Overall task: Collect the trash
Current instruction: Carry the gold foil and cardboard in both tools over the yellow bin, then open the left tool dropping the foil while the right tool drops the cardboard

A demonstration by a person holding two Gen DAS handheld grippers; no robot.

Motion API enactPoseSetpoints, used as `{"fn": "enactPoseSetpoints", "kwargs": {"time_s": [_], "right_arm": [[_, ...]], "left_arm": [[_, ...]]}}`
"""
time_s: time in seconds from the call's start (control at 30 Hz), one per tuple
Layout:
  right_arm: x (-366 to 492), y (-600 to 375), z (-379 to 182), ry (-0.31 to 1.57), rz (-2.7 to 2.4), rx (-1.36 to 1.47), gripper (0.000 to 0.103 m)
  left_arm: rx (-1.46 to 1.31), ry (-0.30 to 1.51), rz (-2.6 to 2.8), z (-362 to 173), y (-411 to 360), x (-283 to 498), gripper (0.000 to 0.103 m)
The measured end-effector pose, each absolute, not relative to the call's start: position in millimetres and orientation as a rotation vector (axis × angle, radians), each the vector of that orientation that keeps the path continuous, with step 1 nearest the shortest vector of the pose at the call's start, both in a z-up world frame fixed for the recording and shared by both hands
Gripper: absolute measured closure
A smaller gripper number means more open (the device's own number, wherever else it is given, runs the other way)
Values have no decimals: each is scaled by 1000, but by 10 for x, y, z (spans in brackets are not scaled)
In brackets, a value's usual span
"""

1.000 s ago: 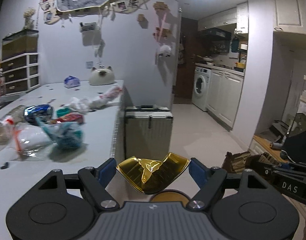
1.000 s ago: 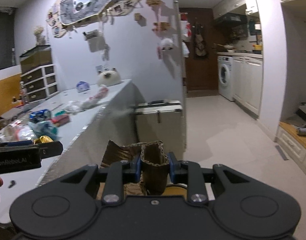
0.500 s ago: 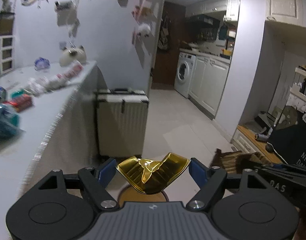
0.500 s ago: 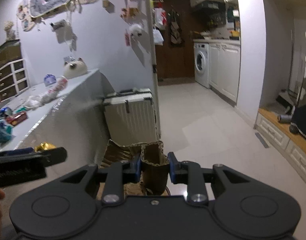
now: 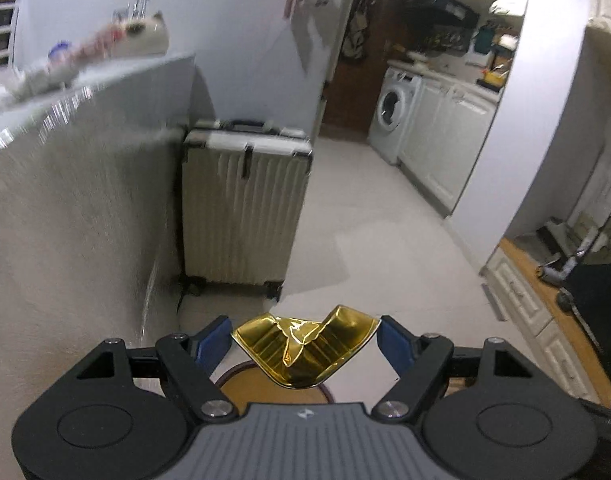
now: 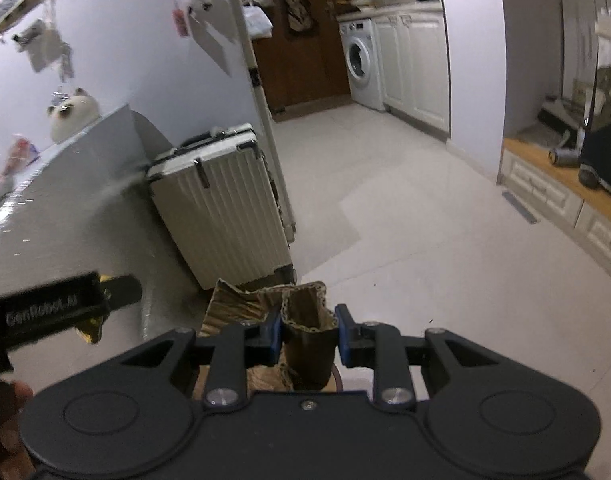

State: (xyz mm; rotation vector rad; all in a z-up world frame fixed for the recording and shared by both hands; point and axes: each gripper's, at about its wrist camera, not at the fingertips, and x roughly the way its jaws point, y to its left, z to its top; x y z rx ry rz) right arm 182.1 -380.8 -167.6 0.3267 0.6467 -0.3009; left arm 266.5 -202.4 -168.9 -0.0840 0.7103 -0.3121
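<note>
Crumpled gold foil wrapper (image 5: 303,350) sits between the left gripper (image 5: 305,344) fingers, spread wide w/ the blue pads touching its two ends, so it's pinched across its width. Right below it, a round brown-rimmed bin (image 5: 271,388) on the floor, mostly hidden by the gripper body; can't tell what's inside.

Right gripper (image 6: 309,334) is closed narrow on a bent piece of corrugated cardboard (image 6: 307,340), pads pressing both sides; more torn cardboard sticks up behind & to the left. The bin rim (image 6: 335,376) just peeks out under it.

Around: cream ribbed suitcase (image 5: 245,208) stands upright on the tile floor (image 5: 365,208), right against the end of the grey counter (image 5: 73,184), a bit beyond the bin. Washing machine (image 5: 395,110) & white cabinets further back right. Blurry trash on the counter top at far left.

Both grippers point fwd and slightly down, side by side; left one's black body shows at the right view's left edge, w/ a bit of the person's hand (image 6: 13,420) low in the corner.
</note>
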Motion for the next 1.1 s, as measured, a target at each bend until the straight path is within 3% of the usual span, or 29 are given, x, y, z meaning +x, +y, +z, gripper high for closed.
{"fn": "enactPoseSetpoints", "kwargs": {"time_s": [0.5,0.77,1.1], "right_arm": [[2808,-3985,-3384,845,-307,450,76],[3180,-4037,-3825,926,-272,410,76],[3453,-4047,-4205,1029,-249,434,72]], "left_arm": [[-51,1011,-238,-3397,-1926,3571,24],[-28,1140,-294,-4029,-2035,3811,24],[50,1229,-346,-4382,-2133,3925,24]]}}
